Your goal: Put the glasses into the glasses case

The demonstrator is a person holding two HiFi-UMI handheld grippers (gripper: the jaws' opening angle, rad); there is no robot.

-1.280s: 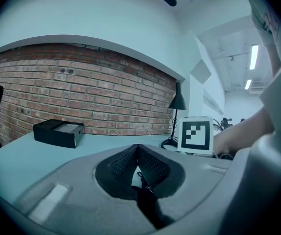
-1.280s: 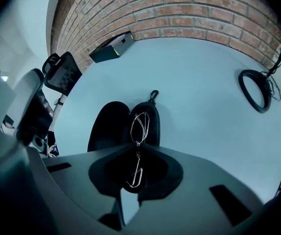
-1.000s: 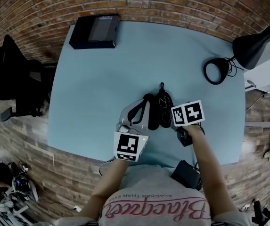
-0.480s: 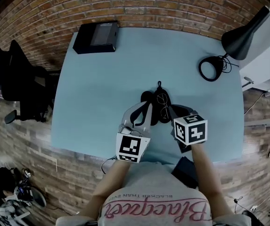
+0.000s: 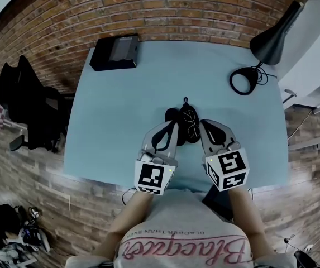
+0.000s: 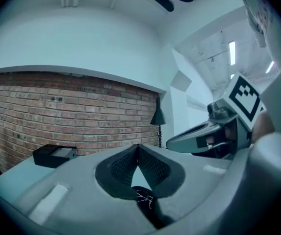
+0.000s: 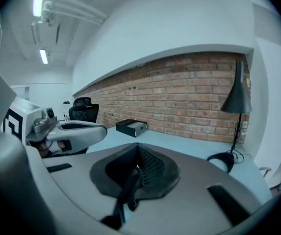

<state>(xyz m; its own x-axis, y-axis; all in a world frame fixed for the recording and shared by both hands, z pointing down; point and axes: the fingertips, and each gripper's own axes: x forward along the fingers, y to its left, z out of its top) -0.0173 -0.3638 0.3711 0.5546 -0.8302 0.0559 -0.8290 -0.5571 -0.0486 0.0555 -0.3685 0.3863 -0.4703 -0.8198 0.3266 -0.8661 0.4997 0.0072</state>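
Observation:
A black glasses case [image 5: 175,118] lies open on the light blue table [image 5: 115,110] in the head view. The thin-rimmed glasses [image 5: 192,125] rest in its right half. My left gripper [image 5: 172,128] reaches the case's left half; its pads [image 6: 150,165] meet at the tips and nothing shows between them, with the case and glasses [image 6: 143,198] just below. My right gripper [image 5: 203,128] sits at the right edge of the glasses, shut on a thin dark arm [image 7: 128,188] that looks like a temple of the glasses.
A black box [image 5: 115,51] stands at the table's far left corner. A black desk lamp [image 5: 248,78] with its cable is at the far right. An office chair [image 5: 28,102] is left of the table, and a brick wall runs behind.
My right gripper's marker cube has drawn back toward the person and down in the head view. Both gripper tips stay at the case. The head camera has shifted a little.

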